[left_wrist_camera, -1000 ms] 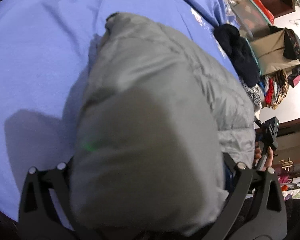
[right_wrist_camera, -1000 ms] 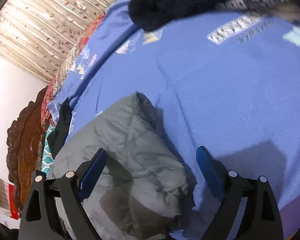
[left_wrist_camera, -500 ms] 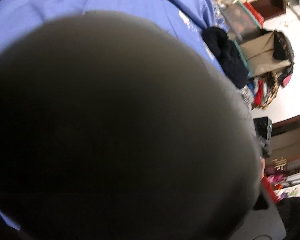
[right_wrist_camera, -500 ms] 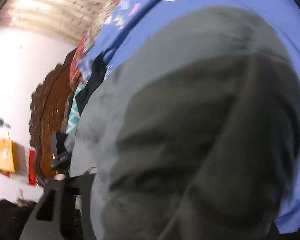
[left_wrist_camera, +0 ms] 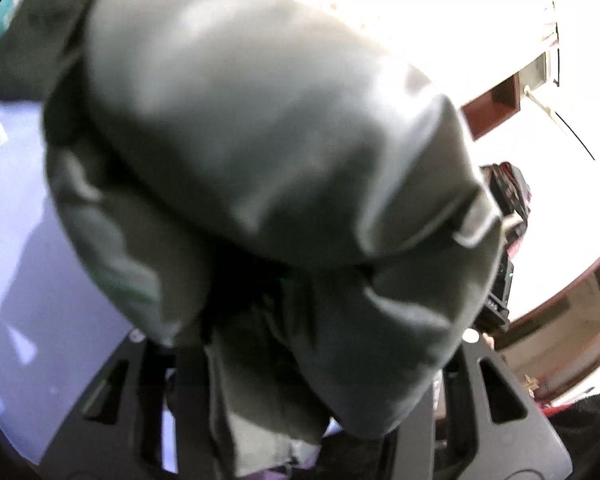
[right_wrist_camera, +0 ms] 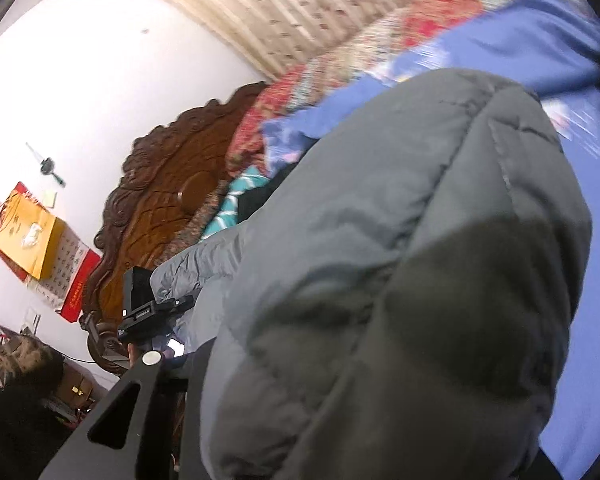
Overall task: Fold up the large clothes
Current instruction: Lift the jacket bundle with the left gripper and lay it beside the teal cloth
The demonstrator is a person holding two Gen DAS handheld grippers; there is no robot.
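Gripping the grey jacket at two places looks like the way to lift a whole edge at once, so the padded bulk can be carried over as one fold rather than dragged.

On the left, the left gripper has a thick bunch of jacket between its black arms, and its jaws are closing on that bunch. The pads themselves are hidden under fabric, so I judge from the bulging cloth that it is pinched. The padding balloons up close in front of the camera and hides most of what lies ahead. Beside it, at the left edge, a strip of blue sheet shows that the jacket hangs above the bed here. The gripper tilts moderately downward.

On the right, the right gripper shows only its left arm; the other is buried under quilted jacket, which spills over the jaws. These jaws too are closing with jacket between them. The jacket stretches from here toward the left gripper's body, seen at the far left before the carved headboard, so the garment spans both tools. The view is canted, which suggests a rolled wrist, likely to turn the edge over. The blue sheet runs along the right side, below the jacket.
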